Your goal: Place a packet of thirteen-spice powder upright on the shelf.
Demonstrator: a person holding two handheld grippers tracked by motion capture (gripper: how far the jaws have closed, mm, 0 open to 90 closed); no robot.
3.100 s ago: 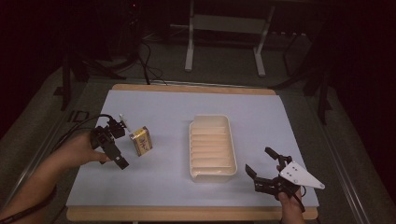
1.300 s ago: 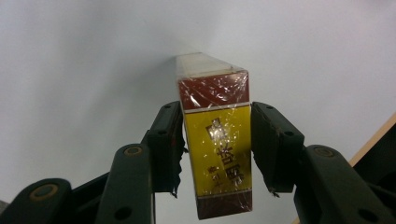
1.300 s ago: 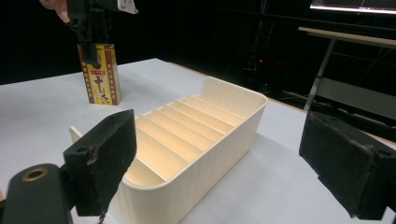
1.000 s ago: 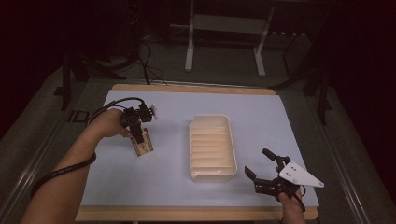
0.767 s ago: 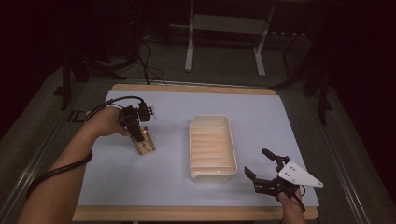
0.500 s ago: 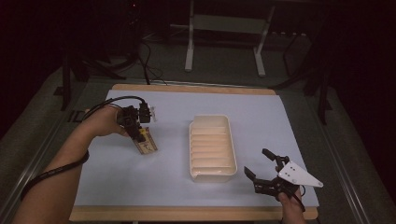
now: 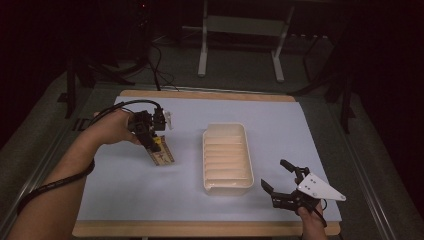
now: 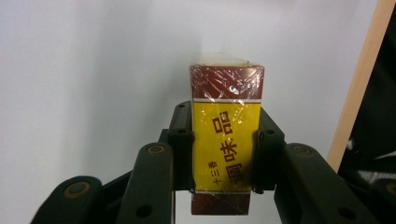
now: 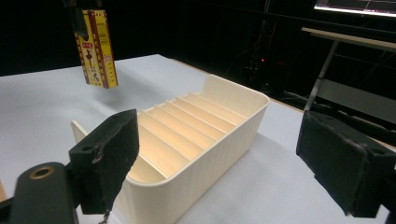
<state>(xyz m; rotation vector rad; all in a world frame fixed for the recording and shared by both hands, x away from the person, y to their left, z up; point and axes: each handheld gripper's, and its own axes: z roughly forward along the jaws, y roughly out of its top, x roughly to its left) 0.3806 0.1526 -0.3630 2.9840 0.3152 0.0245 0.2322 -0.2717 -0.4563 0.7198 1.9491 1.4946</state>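
Dark room, pale blue table. Left tool clamped on yellow-and-brown packet, apparently held clear of the table, left of cream ribbed tray. Right tool jaws apart, near tray's right corner.

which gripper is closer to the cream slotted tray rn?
Right. The right gripper sits open just off the near right corner of the tray. The left gripper is farther off on the tray's left, shut on the yellow box, held above the table.
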